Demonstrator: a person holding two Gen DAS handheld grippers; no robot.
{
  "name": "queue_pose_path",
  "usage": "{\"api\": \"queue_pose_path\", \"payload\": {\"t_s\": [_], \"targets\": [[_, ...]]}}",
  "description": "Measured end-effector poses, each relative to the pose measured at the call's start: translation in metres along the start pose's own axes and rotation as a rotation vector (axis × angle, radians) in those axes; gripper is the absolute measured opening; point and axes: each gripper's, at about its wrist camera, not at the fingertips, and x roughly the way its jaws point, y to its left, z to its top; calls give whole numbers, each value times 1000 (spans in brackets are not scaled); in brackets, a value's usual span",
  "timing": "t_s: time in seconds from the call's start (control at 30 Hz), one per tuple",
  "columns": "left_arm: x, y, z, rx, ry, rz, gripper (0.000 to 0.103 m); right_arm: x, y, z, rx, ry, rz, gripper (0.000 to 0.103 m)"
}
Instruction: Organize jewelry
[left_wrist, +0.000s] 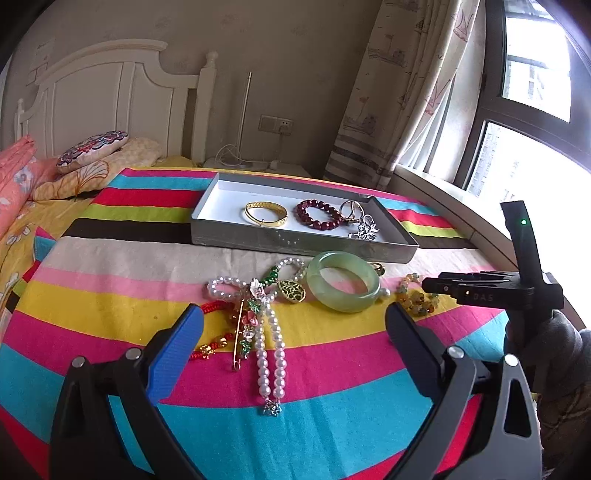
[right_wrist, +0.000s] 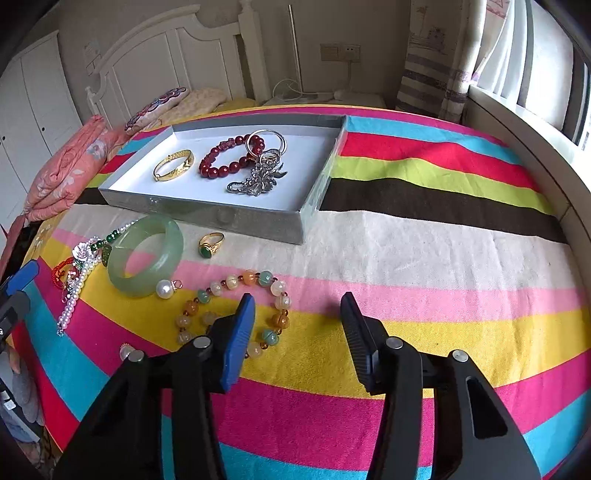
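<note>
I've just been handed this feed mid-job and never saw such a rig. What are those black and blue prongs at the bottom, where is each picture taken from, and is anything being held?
The prongs are fingers of two hand-held grippers; a person carries one in each hand. Each picture comes from a camera on one gripper, looking forward along its fingers.

In the left view, the left gripper is open and empty above a pearl necklace on the striped bedspread. The right gripper shows at that picture's right edge.

In the right view, the right gripper is open and empty too, beside a beaded bracelet.

Also loose on the bedspread: a green bangle and a gold ring. The gray tray already holds a gold bangle, a red bead bracelet and silver pieces.
</note>
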Motion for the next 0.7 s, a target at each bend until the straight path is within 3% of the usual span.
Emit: {"api": "queue_pose_path", "payload": {"t_s": [0.13,0.37,0.7], "targets": [[1,-1,0,3,5,-10,98,1,19,-3,-95,13,-32,45],[5,-6,-1,30,33,-13,98,-3,44,-12,-209,11,-39,15],[11,-5,-1,31,60,4,98,-31,33,-27,-168,-58,-33,12]]}}
